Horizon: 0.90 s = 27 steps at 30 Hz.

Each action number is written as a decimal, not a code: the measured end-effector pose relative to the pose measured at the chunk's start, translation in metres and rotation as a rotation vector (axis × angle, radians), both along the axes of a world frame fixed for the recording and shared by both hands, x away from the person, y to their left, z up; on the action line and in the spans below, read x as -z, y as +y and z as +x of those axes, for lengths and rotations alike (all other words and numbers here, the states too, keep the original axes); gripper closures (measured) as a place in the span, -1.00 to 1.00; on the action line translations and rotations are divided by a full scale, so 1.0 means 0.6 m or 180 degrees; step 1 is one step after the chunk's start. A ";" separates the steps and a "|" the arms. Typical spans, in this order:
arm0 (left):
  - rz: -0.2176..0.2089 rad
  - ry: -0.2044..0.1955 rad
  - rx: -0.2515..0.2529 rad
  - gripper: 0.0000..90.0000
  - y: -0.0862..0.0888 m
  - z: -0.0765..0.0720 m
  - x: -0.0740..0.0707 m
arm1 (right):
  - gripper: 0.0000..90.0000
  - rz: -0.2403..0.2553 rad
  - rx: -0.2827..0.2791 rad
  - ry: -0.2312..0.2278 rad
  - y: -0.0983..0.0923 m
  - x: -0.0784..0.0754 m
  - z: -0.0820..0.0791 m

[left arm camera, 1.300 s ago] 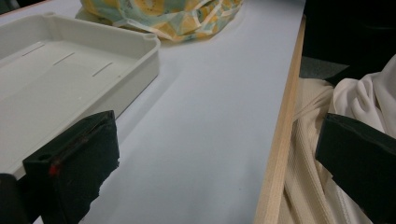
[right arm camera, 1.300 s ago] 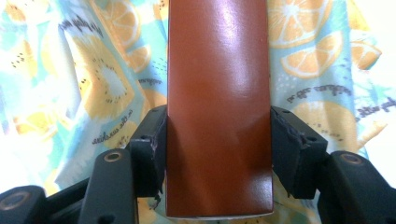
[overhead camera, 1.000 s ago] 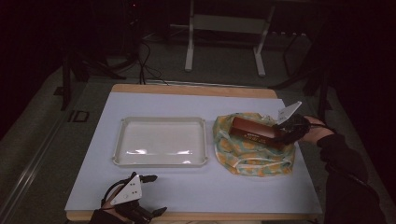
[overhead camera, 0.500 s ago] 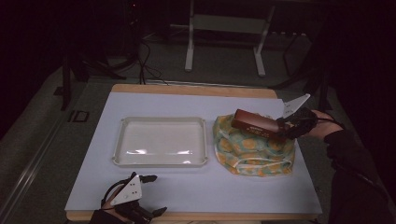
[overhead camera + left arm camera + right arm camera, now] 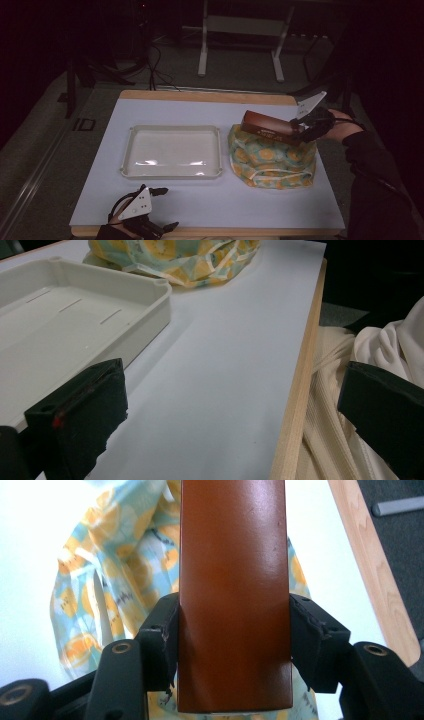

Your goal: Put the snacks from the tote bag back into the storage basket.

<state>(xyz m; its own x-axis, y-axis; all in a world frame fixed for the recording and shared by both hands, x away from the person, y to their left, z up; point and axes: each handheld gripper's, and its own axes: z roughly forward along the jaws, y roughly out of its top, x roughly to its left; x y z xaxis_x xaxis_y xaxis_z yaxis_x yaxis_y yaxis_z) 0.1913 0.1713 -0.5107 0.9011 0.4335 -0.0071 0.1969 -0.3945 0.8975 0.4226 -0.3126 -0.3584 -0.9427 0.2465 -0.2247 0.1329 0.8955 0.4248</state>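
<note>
At the near left, the left gripper (image 5: 159, 210) rests by the near edge of the table (image 5: 210, 210), its jaws wide apart with nothing between them; the left gripper view looks past them along the white tabletop. Just beyond it sits a shallow white plastic tray (image 5: 172, 174), with nothing in it. To the right lies a fabric bag printed with yellow oranges (image 5: 272, 162). Above the bag, the right gripper (image 5: 299, 132) has its jaws clamped on the near end of a long reddish-brown box (image 5: 267, 127), held just clear of the cloth.

The step in hand looks like carrying the box out of the bag; the next move probably calls for swinging it left and setting it flat in the tray.

The tabletop is pale with a wooden rim. The room around is dark, with metal stand legs (image 5: 205, 55) and cables (image 5: 157, 62) on the floor beyond.
</note>
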 end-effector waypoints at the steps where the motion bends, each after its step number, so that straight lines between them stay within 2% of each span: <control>1: 0.0000 -0.0001 0.0001 -1.00 0.000 0.000 0.000 | -0.04 -0.0004 -0.0012 -0.0010 0.006 -0.003 0.000; 11: -0.0011 -0.0004 0.0018 -1.00 0.001 -0.001 -0.001 | -0.04 -0.0057 -0.0170 -0.0043 0.061 -0.027 0.002; 15: -0.0019 -0.0004 0.0020 -1.00 0.001 -0.002 -0.001 | -0.04 -0.0070 -0.0217 -0.0041 0.077 -0.029 0.002; 27: -0.0030 -0.0012 0.0034 -1.00 0.001 -0.003 -0.001 | -0.04 -0.0056 -0.0491 -0.0061 0.155 -0.033 -0.001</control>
